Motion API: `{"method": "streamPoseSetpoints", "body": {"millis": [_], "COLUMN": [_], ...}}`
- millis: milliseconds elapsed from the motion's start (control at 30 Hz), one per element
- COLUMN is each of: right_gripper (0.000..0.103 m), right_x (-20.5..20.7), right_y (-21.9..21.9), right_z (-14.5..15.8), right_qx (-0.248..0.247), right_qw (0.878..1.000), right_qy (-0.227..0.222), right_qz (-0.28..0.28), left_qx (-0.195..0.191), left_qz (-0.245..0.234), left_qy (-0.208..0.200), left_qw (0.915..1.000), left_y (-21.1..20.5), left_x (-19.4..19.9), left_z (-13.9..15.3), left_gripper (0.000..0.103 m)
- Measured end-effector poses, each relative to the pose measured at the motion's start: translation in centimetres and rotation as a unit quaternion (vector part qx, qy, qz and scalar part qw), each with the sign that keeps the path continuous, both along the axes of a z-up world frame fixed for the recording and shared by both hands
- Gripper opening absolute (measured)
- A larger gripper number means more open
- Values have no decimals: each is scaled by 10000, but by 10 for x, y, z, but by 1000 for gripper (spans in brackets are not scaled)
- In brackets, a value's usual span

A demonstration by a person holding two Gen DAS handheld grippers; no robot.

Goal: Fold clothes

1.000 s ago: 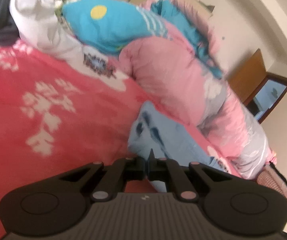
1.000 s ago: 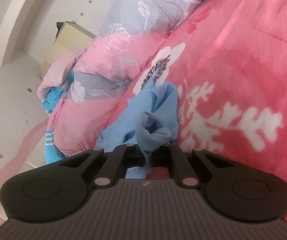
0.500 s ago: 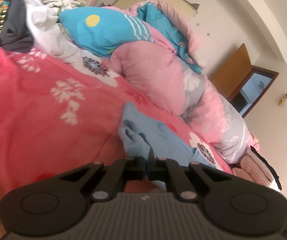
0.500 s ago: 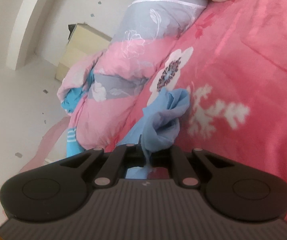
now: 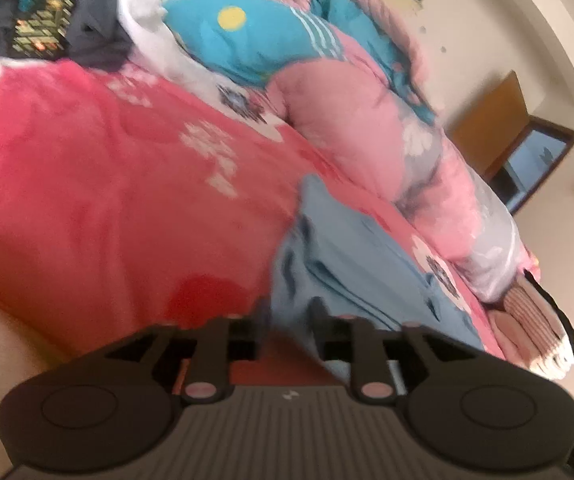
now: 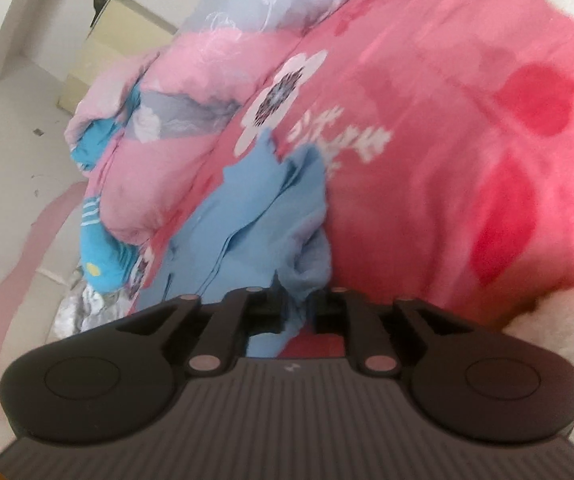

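My left claw (image 5: pixel 287 312) stands spread, its jaws parted with the light blue thin-cotton garment (image 5: pixel 351 264) bunched loosely between and ahead of them, not clamped. My right claw (image 6: pixel 297 306) is parted too, though less widely, and a rumpled fold of the same light blue garment (image 6: pixel 255 216) runs down through the gap; whether either pad presses on it I cannot tell. The garment lies crumpled in the lower middle of both views on the red plush blanket with white flowers (image 5: pixel 107 184), not flat and not squared into any fold, its far edge near the rolled pink and grey quilt (image 5: pixel 371 132). What worries me: the cloth is limp and creased, so closing on this bunch could take several layers at once and drag a twisted lump instead of a clean edge. The blanket's fleecy nap is likely to cling to the cotton, so a pull may stall or skew one side. With both views blurred, I could also misjudge which wrinkle is the hem. The heap of dark and white clothes (image 5: pixel 67 20) in the upper left lies well apart and should not interfere.
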State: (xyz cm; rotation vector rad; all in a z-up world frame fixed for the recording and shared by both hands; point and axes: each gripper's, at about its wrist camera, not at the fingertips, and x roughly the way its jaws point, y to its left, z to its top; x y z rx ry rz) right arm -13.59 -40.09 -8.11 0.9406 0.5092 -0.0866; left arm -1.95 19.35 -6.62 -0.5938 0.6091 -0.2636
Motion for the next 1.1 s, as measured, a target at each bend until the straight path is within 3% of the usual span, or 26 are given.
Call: {"method": "streamPoseSetpoints", "body": {"millis": [133,233,300,400,600,700,833,900,967,1067,1100], "right_gripper": [19,19,19,19,19,19,19,19,18,18,18], "right_x": [-24,-32,-13,17,76,109,139,153,168,188,194], "right_y": [-9,-12,10,44,112,177,259,290,314,336,337], "right_z": [19,31,39,52,76,78,72,67,58,43,40], "right_qx": [-732,-1049,-1273,-1601,-2226,-2718,-3418,-3507,-3472,-3506,-3505], "right_qw": [9955,9910,9911,9860,9572,9170,8441,8176,7992,7835,7834], "right_qy": [94,14,-130,-346,-769,-971,-1112,-1076,-894,-567,-530], "right_qz": [-594,-831,-375,315,1683,2754,3980,4438,4825,5098,5105], "left_qx": [127,295,462,659,1263,1453,1497,1398,1326,1285,1281], "left_qz": [280,239,143,-31,-269,-374,-431,-453,-473,-512,-525], "left_qy": [-173,-332,-417,-468,-430,-413,-495,-516,-550,-600,-615], "left_qw": [9994,9987,9980,9967,9907,9878,9865,9878,9885,9886,9885], "left_y": [19,19,10,-6,-35,-41,-35,-29,-26,-24,-23], "left_x": [-3,3,11,23,42,47,48,49,51,52,52], "left_z": [6,15,20,23,14,5,-5,-9,-10,-12,-13], "left_gripper": [29,40,47,47,47,47,47,47,47,47,47]}}
